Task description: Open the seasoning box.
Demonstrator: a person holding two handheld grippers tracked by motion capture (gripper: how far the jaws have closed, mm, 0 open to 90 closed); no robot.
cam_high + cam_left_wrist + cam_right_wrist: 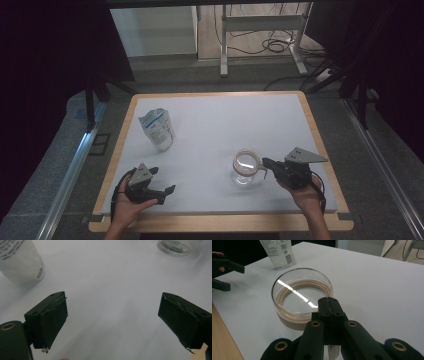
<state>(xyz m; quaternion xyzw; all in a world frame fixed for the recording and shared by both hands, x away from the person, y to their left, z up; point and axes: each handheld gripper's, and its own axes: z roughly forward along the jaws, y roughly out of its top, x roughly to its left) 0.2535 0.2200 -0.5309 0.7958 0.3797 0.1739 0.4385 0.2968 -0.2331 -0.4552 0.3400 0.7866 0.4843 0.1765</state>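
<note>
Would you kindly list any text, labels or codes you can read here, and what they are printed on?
No text is legible.
White stand-up pouch with blue print: lines of small print, a QR code and a barcode, all too small or blurred to read.
Clear glass jar: no label visible.

Your high view looks forward and down from above your side, taking in the whole table [210, 125]. Your left gripper view rides low and close, facing across the tabletop toward the pouch [21, 262] and what seems to be the glass jar [178, 247] at its top edge. Your right gripper view sits close on that jar [302, 297], sharing the pouch [277, 252] beyond.
</note>
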